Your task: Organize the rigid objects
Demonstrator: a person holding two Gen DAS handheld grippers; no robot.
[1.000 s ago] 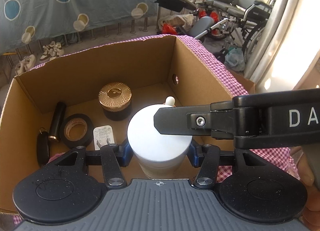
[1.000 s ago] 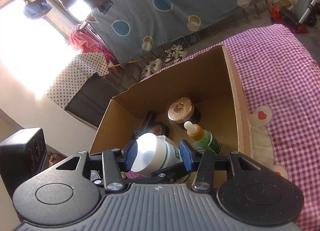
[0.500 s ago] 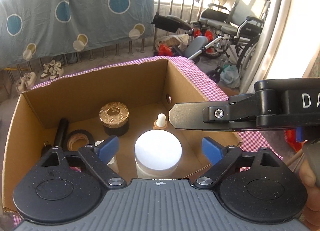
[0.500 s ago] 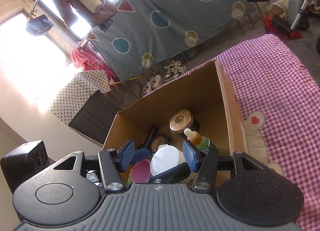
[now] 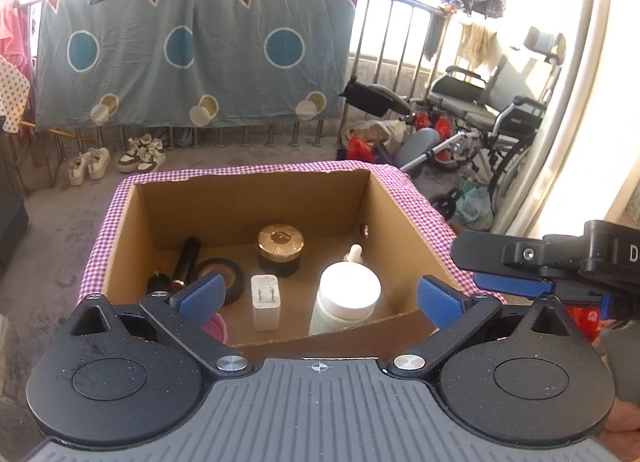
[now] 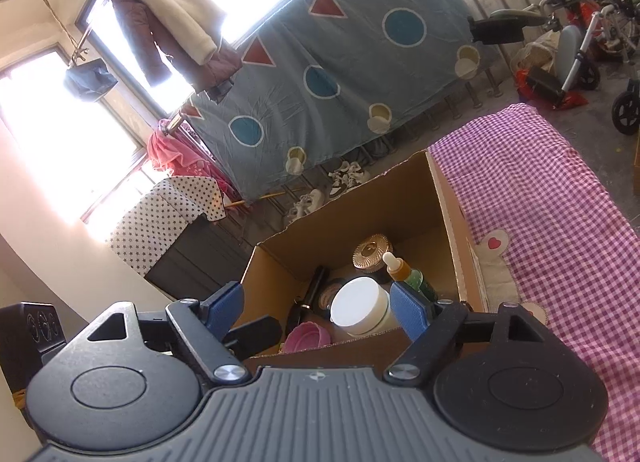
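Observation:
A cardboard box [image 5: 404,222] stands on a pink checked cloth. In it stand a white-lidded jar [image 5: 349,294], a dropper bottle [image 5: 354,254], a gold-lidded jar [image 5: 280,246], a white charger [image 5: 265,302], a tape roll [image 5: 224,274], a black tube [image 5: 185,262] and a pink bowl [image 6: 308,336]. My left gripper [image 5: 320,298] is open and empty above the box's near edge. My right gripper [image 6: 316,310] is open and empty, also above the box; the white-lidded jar [image 6: 360,312] shows between its fingers, below them. It shows at the right of the left wrist view [image 5: 516,286].
The pink checked cloth [image 6: 560,230] stretches to the right of the box. Beyond are a railing with a blue sheet [image 5: 192,54], shoes [image 5: 116,158] on the floor and a wheelchair [image 5: 492,114]. A dotted cloth covers a cabinet [image 6: 168,218] at left.
My left gripper opened and let go of the white-lidded jar, which now stands in the box. Both grippers have pulled up and back from the box.

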